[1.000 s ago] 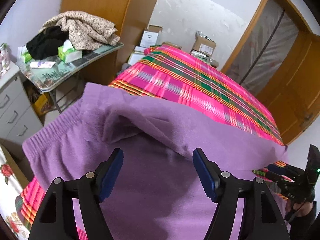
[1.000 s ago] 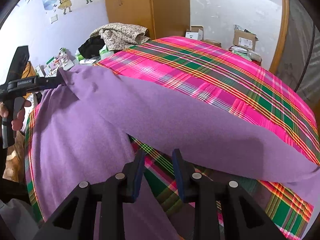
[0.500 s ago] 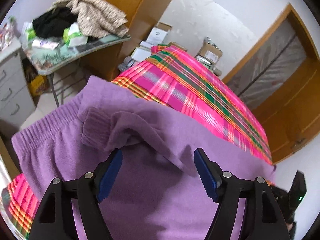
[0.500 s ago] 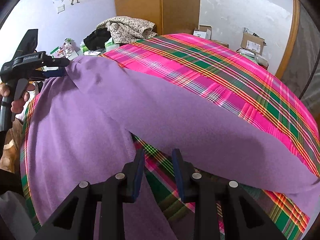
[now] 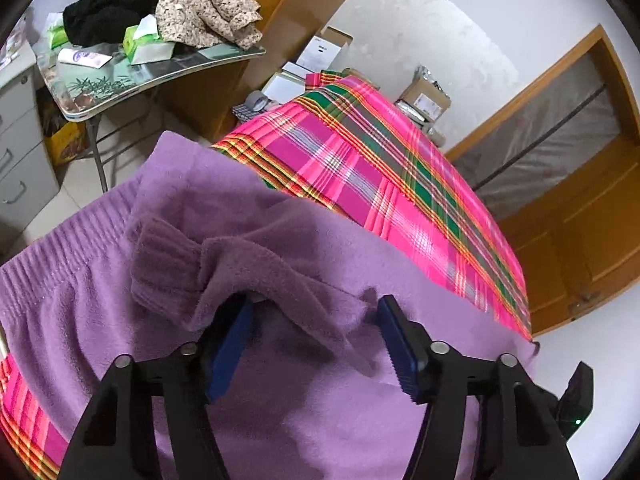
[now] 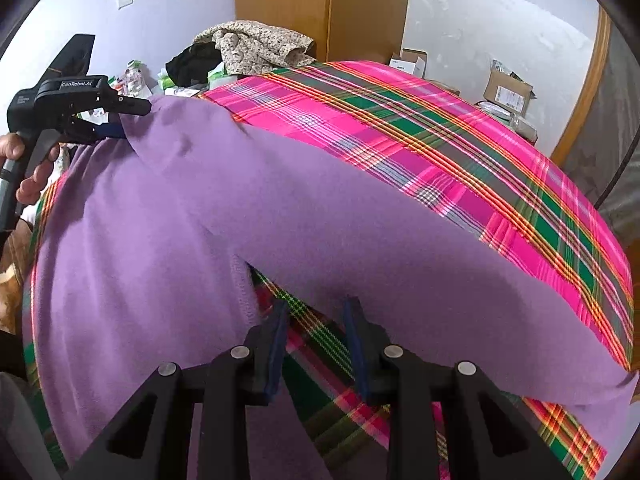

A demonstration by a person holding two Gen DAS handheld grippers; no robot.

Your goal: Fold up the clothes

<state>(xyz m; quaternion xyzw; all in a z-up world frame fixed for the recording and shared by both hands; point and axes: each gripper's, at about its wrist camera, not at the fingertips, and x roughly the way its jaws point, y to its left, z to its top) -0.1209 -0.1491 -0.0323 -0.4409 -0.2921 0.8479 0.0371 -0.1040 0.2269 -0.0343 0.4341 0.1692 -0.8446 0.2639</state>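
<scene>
Purple fleece trousers (image 5: 328, 420) lie on the pink plaid bed cover (image 5: 360, 160), with one leg (image 6: 360, 232) folded across toward the waistband (image 5: 52, 256). The ribbed leg cuff (image 5: 164, 264) rests on the waistband end. My left gripper (image 5: 314, 320) is open just over the cuff end, and a fold of fabric drapes over its left fingertip (image 5: 236, 320). In the right wrist view the left gripper (image 6: 130, 120) sits at the folded leg's far corner. My right gripper (image 6: 314, 312) has its fingers a little apart at the leg's near edge, with only plaid between them.
A side table (image 5: 160, 76) piled with clothes (image 5: 200, 4) and tissue packs stands beyond the bed's left end, beside a grey drawer unit (image 5: 20, 160). Cardboard boxes (image 6: 508, 92) line the far wall. A wooden wardrobe (image 6: 320, 8) and a door (image 5: 580, 220) border the bed.
The left gripper has moved down and forward; the leg cuff now lies on the waistband end and fabric covers its left fingertip. The right gripper has barely shifted.
</scene>
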